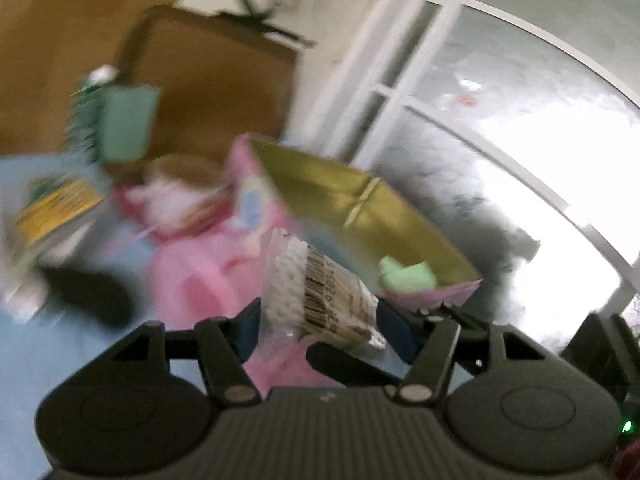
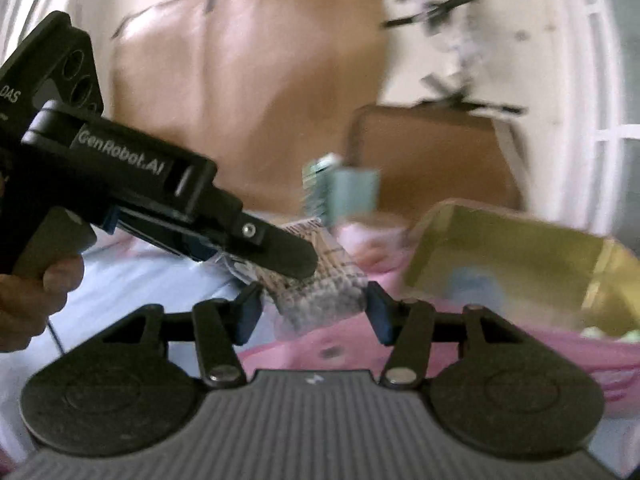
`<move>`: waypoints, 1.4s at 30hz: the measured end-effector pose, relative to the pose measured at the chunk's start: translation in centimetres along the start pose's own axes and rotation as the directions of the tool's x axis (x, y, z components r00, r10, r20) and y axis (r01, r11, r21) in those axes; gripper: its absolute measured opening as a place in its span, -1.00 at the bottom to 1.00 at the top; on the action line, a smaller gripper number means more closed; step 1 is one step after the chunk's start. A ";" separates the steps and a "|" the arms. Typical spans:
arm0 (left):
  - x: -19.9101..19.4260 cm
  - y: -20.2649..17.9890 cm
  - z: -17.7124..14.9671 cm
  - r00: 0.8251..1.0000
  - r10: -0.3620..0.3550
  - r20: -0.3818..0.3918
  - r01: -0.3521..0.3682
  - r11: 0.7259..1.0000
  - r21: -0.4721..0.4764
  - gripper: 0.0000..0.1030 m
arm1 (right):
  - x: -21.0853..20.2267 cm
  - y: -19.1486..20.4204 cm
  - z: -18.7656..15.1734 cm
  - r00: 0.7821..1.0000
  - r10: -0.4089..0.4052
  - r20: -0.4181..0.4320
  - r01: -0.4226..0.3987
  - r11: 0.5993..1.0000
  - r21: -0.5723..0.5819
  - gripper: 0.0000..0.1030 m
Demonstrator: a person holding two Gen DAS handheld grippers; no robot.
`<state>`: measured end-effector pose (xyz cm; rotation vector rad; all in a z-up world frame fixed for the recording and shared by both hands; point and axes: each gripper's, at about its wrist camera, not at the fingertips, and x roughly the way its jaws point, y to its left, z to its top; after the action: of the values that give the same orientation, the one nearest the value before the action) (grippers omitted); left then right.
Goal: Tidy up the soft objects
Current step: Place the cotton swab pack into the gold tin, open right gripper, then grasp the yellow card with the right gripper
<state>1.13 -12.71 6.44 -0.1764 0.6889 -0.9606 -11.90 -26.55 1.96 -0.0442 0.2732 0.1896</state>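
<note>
— Gripping anything, that left gripper (image 1: 318,320)?

— Yes. Its blue pads are closed on a clear plastic packet of white cotton swabs with a barcode label (image 1: 320,296). The packet is up off the bedding, tilted, just in front of the open gold-lined cardboard box (image 1: 320,184), on its near-left side.

— And the right gripper (image 2: 314,312)?

— The same packet sits between its two blue pads, and the left gripper's black finger lies across the top of the packet. The view is blurred, so I cannot tell whether the right pads press on the packet or only flank it.

— What is inside the box?

— A pale green soft block (image 1: 408,276) in its near corner. The rest of the gold floor that shows is bare.

— Around the box?

— Crumpled pink cloth (image 1: 192,280) lies to its left and under its near edge, on a light blue sheet (image 1: 40,360). A teal upright pack (image 1: 124,124) stands well to the left of the box, too smeared to read.

— Anyone in view?

— A hand (image 2: 28,300) around the left gripper's handle, well left of the box.
</note>
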 end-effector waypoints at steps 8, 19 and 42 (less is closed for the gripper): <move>10.6 -6.2 3.9 0.998 -0.033 -0.053 0.040 0.990 0.137 0.24 | -0.9 -7.9 0.3 0.976 -0.219 0.011 0.217 0.971 0.096 0.13; 17.5 -6.6 4.8 0.997 0.039 -0.067 -0.033 0.995 0.099 0.43 | 2.7 -13.1 -0.4 0.925 -0.368 -0.090 0.377 0.917 0.132 0.37; -7.7 11.7 -5.8 0.930 0.332 0.156 -0.308 0.938 -0.161 0.52 | 8.6 -1.2 3.9 0.996 0.067 -0.064 -0.058 0.990 0.126 -0.29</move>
<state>2.82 1.13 0.44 -0.2575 0.5914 -0.5760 -2.50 -25.96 3.38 0.0817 0.3541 0.2331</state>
